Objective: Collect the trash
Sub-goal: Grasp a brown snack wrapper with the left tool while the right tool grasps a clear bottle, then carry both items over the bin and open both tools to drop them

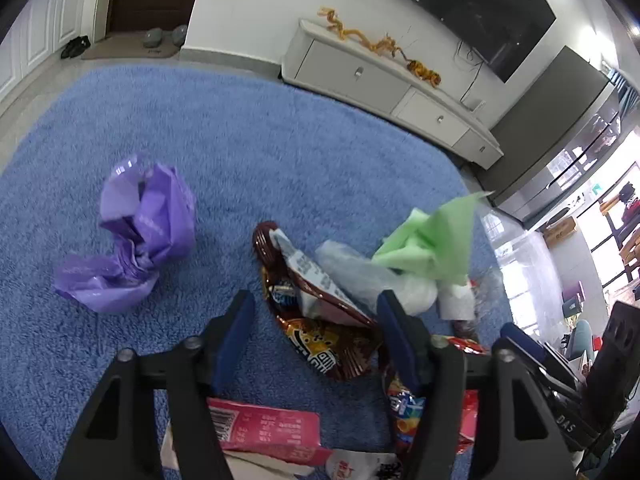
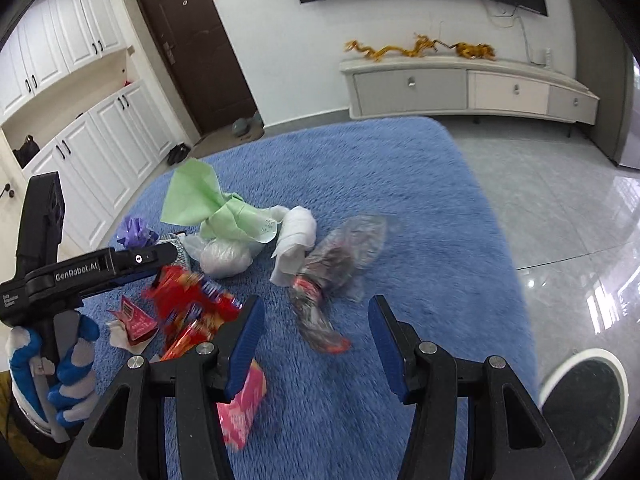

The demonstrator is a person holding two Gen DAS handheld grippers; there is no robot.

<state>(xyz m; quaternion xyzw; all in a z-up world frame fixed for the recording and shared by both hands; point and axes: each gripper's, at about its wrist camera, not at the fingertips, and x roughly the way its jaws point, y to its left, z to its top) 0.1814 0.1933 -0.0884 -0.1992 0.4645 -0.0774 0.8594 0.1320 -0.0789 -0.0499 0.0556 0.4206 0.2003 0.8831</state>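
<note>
The left gripper (image 1: 316, 312) and right gripper (image 2: 316, 322) both hang with jaws spread, pinching nothing, above the blue rug (image 1: 248, 136). On the rug, snack wrappers (image 1: 320, 320) lie beside a green paper (image 1: 432, 240), the purple bag (image 1: 136, 236) apart.

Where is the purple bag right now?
The purple bag lies crumpled on the blue rug, at the left of the left wrist view, apart from the brown snack wrapper and the other trash.
</note>
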